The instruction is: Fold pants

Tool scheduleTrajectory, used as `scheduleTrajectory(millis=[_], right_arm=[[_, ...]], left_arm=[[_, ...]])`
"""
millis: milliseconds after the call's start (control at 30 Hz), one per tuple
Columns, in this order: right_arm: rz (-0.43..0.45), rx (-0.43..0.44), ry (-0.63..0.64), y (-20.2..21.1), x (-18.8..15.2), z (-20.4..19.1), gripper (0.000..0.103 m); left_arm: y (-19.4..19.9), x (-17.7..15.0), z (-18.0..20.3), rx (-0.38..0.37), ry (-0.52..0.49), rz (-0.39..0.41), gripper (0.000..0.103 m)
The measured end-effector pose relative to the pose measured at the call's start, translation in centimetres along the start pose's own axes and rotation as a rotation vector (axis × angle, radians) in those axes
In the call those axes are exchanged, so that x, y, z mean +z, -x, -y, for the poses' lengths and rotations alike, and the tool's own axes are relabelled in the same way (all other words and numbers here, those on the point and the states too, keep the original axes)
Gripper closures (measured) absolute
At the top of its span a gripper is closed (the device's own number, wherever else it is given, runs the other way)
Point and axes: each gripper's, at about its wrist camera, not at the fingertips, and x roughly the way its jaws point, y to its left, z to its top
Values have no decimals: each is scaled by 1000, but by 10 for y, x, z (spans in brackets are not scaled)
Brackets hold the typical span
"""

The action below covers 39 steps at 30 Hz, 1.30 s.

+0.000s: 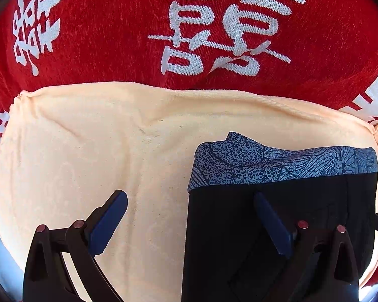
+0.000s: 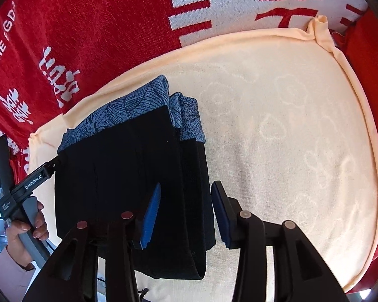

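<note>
Left wrist view: both grippers spread, unladen — folded pants on peach towel, red blanket beneath.

Peach towel lies spread flat over red blanket bearing white characters; towel edge shows slight wrinkling.

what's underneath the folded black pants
The pants lie on a peach towel, spread over a red blanket. The towel patch beneath them is covered.
</note>
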Motion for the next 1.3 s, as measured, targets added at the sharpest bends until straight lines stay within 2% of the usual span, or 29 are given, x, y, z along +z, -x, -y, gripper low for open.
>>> scheduleTrajectory(millis=[267, 333, 467, 600, 667, 800, 1000, 1100, 1200, 1300], right_arm=[[-19, 30, -10, 3, -12, 11, 50], [-29, 50, -9, 4, -15, 14, 48], [-56, 96, -3, 5, -21, 26, 39], [-79, 185, -14, 0, -20, 39, 38], [-86, 223, -6, -4, -17, 42, 38], [-120, 335, -8, -20, -4, 49, 36], [-183, 522, 3, -47, 8, 63, 33], [-207, 608, -1, -62, 12, 63, 33], [-197, 649, -4, -70, 19, 59, 32], [-208, 647, -5, -72, 20, 57, 32]], left_arm=[[14, -14, -1, -14, -60, -18, 2], [19, -20, -1, -36, -83, -29, 2], [23, -32, -11, -137, -98, -72, 2], [12, -40, -22, -285, -60, -164, 2], [4, -40, -27, -332, -31, -184, 2], [-6, -35, -28, -389, -28, -204, 2], [-20, -30, -18, -495, -140, -254, 2], [-30, -27, -7, -546, -154, -265, 2], [-37, -24, 3, -575, -133, -261, 2], [-37, -24, 12, -561, -126, -220, 2]])
